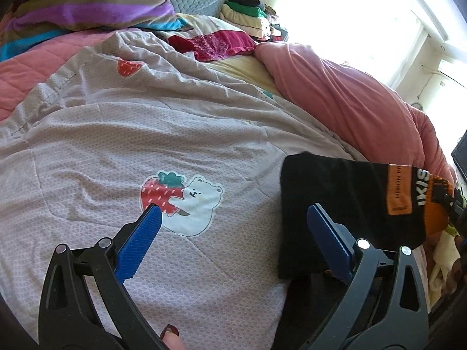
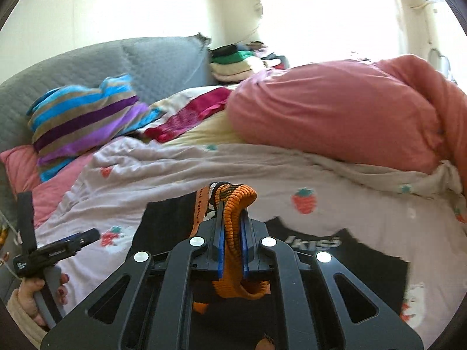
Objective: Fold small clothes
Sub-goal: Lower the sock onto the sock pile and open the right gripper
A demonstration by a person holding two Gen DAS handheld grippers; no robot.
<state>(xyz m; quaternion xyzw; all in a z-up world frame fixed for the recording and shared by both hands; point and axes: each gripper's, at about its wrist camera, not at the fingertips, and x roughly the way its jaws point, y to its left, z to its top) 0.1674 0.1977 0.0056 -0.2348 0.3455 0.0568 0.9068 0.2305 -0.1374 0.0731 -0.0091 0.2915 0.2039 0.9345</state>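
Right gripper (image 2: 233, 233) is clamped on the orange ribbed band of the black shorts (image 1: 329, 204), holding that end up off the strawberry-print quilt (image 1: 146, 134). Left gripper (image 1: 233, 230) sits wide apart, holding nothing, one blue pad just beside the cloth near the quilt's right edge. I'd say folding's barely started, with no neat crease showing.

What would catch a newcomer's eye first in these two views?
The right gripper, jaws shut on the orange ribbed cuff of a black garment held above a pale strawberry-print quilt. Behind lie a big pink duvet roll and a striped pillow. The left gripper stands open over the bear print.
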